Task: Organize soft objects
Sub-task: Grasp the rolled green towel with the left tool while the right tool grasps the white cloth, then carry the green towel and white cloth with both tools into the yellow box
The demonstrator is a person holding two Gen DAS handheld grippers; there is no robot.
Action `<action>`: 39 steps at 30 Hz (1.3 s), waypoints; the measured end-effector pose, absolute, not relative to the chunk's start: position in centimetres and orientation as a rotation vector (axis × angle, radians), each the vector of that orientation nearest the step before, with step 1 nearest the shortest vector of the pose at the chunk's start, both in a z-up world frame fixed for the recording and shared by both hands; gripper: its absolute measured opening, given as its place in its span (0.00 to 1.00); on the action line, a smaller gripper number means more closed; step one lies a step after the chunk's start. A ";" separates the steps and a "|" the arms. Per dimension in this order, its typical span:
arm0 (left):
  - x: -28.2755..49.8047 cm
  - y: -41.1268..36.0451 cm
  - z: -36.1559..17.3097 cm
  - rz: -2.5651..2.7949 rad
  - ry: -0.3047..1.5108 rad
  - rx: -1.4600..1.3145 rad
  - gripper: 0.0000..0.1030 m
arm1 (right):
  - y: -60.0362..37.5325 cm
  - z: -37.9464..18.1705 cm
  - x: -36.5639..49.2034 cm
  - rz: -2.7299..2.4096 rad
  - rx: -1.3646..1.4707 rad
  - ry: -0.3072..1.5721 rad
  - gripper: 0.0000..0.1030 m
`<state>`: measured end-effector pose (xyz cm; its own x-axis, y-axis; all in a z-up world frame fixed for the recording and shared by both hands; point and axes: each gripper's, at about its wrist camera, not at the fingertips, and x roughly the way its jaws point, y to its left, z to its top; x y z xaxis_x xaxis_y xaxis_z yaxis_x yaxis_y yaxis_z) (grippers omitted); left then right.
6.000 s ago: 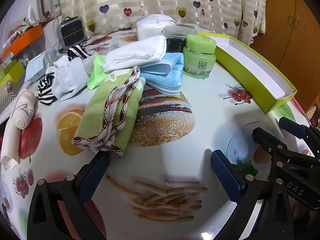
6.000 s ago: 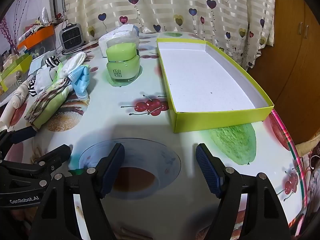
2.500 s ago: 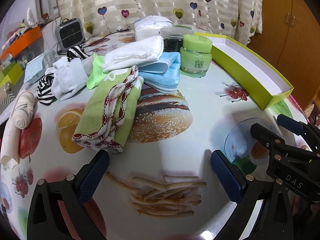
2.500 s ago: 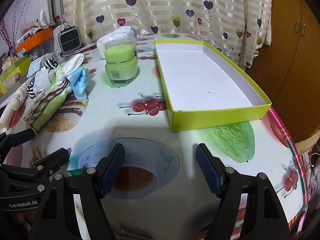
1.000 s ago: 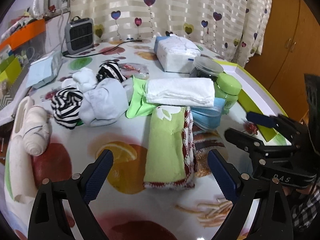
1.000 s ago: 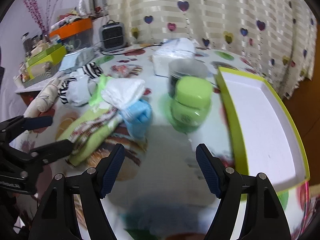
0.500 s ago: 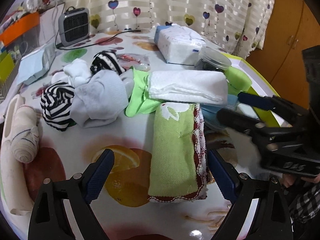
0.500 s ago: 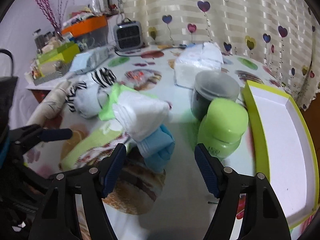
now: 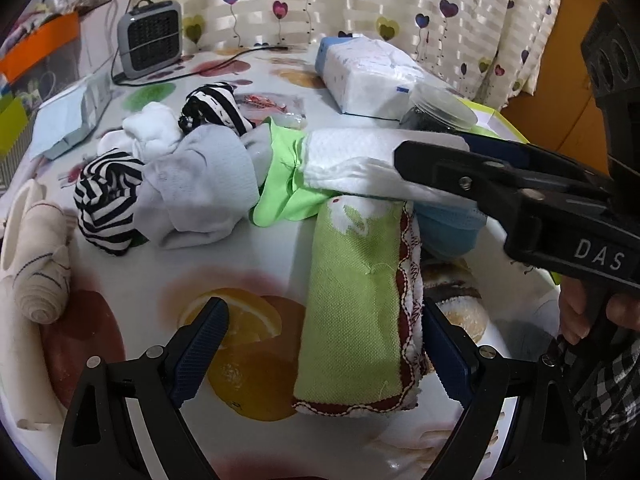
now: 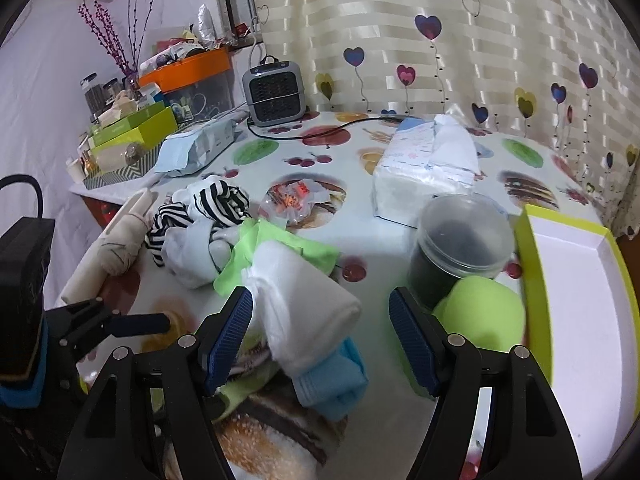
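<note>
Right tool spread wide, straddling white towel atop blue cloth, beside green jar. Left tool also wide apart, over green cloth near table's front edge.

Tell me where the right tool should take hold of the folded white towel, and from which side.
Grip the folded white towel across its rounded near end, the end that faces the right tool, coming straight in along its length. It lies on top of the blue cloth and the green towel, so that raised end is free, and the open fingers already straddle it. Keep clear of the green jar.
</note>
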<state>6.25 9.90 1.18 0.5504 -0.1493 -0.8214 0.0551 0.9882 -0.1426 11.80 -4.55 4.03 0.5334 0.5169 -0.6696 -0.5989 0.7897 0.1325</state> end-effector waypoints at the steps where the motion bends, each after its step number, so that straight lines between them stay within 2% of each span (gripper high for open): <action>1: 6.2 9.9 1.2 -0.121 0.982 -0.103 0.91 | -4.4 4.0 11.8 0.672 -0.123 0.760 0.66; 3: 6.3 9.9 1.2 -0.123 0.984 -0.096 0.91 | -4.0 3.8 11.9 0.674 -0.129 0.762 0.50; 5: 6.2 9.8 1.2 -0.125 0.981 -0.089 0.88 | -4.0 3.6 11.9 0.673 -0.131 0.763 0.48; 7: 6.3 9.7 1.3 -0.137 0.973 -0.085 0.80 | -3.8 3.7 11.7 0.684 -0.132 0.754 0.43; 9: 6.3 9.4 1.4 -0.156 0.968 -0.089 0.65 | -3.7 3.7 11.5 0.688 -0.140 0.747 0.31; 12: 6.3 8.7 1.5 -0.183 0.964 -0.080 0.50 | -3.8 3.9 11.3 0.697 -0.132 0.737 0.27; 13: 6.3 8.5 1.5 -0.191 0.962 -0.078 0.47 | -3.8 3.9 11.3 0.697 -0.127 0.739 0.26; 16: 6.2 8.3 1.5 -0.191 0.956 -0.070 0.45 | -3.8 3.8 11.0 0.698 -0.120 0.738 0.19; 21: 6.0 8.6 1.6 -0.192 0.949 -0.086 0.40 | -4.0 4.1 10.6 0.713 -0.106 0.727 0.16; 39: 4.2 8.4 3.2 -0.174 0.905 -0.081 0.39 | -7.0 6.3 8.0 0.698 -0.016 0.640 0.14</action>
<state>4.17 8.36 3.20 0.6046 -0.1845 -0.7749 0.1164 0.9828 -0.1431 7.95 -6.98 6.32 0.5842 0.5933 -0.5538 -0.6030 0.7740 0.1930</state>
